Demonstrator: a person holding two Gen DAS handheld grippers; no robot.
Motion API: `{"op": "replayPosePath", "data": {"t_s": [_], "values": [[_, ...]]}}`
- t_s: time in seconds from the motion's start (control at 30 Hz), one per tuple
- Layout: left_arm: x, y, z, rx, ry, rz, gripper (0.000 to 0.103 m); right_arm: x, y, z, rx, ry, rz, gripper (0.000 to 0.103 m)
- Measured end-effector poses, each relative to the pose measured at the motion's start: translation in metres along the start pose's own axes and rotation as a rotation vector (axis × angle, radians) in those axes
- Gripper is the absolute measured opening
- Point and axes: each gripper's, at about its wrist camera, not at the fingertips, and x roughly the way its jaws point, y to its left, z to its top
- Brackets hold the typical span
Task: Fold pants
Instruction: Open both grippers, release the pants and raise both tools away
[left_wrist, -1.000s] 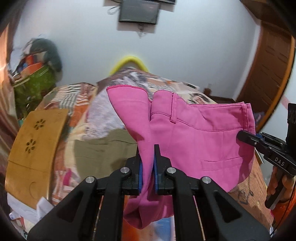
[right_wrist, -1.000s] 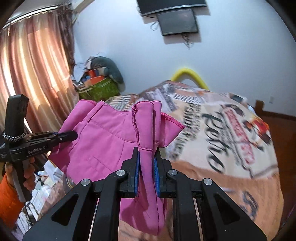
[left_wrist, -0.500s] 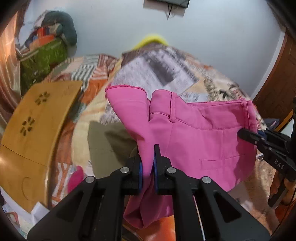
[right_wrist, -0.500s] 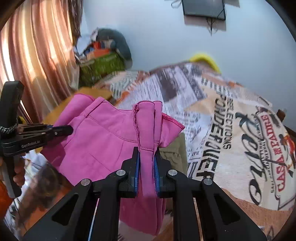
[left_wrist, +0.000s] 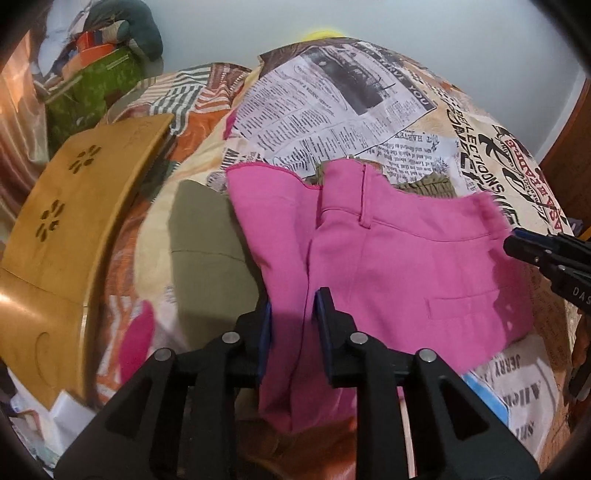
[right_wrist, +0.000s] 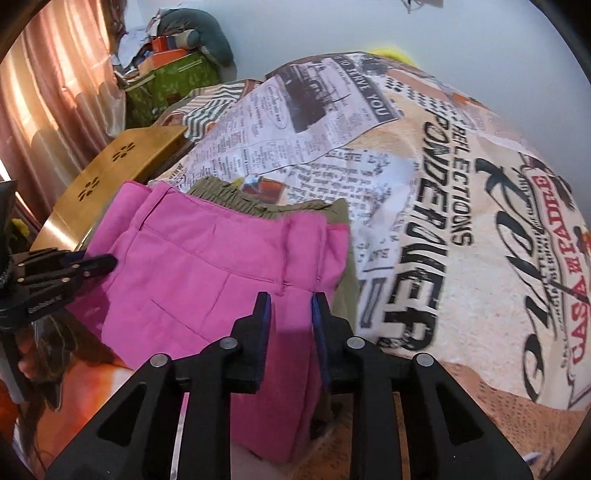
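The pink pants (left_wrist: 388, 258) lie folded on the bed (left_wrist: 480, 147), laid over an olive garment (left_wrist: 207, 240) and partly covering it, with their lower end draping off the near edge. The left gripper (left_wrist: 291, 314) has its jaws spread to either side of the fabric, gripping nothing, and the right gripper (right_wrist: 290, 314) is likewise spread over the waistband end. That reads as a release, letting the cloth settle flat.
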Motion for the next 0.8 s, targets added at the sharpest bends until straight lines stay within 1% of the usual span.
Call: {"op": "replayPosePath", "data": {"t_s": [0.1,0.13,0.23,0.33,0.37,0.5,0.57,0.6,0.67,0.73,0.8], "values": [[-0.025,-0.002,0.001,0.009,-0.030,0.012,0.023,-0.019,-0.004,-0.002,0.026,-0.030,0.012,0.030],[-0.035,-0.004,0.001,0.011,-0.043,0.012,0.023,-0.025,-0.005,-0.002,0.032,-0.045,0.018,0.030],[-0.075,-0.012,0.001,0.013,-0.092,-0.010,0.023,-0.067,-0.002,-0.006,0.044,-0.106,0.039,0.030],[-0.125,-0.027,-0.003,0.039,-0.159,-0.029,0.023,-0.108,0.007,-0.008,0.042,-0.165,0.057,0.030],[-0.144,-0.033,-0.005,0.050,-0.186,-0.033,0.023,-0.131,0.013,-0.010,0.034,-0.199,0.063,0.030],[-0.219,-0.055,-0.018,0.075,-0.300,-0.073,0.024,-0.203,0.036,-0.019,0.011,-0.317,0.090,0.030],[-0.261,-0.064,-0.028,0.078,-0.363,-0.090,0.025,-0.233,0.046,-0.025,-0.005,-0.369,0.101,0.030],[-0.275,-0.067,-0.031,0.078,-0.383,-0.091,0.027,-0.257,0.054,-0.031,-0.018,-0.412,0.105,0.031],[-0.309,-0.076,-0.043,0.087,-0.434,-0.092,0.029,-0.284,0.062,-0.041,-0.036,-0.467,0.101,0.036],[-0.341,-0.085,-0.057,0.100,-0.487,-0.084,0.029,-0.321,0.075,-0.056,-0.059,-0.547,0.103,0.036],[-0.373,-0.092,-0.075,0.108,-0.544,-0.083,0.029,-0.346,0.083,-0.069,-0.070,-0.603,0.118,0.036]]}}
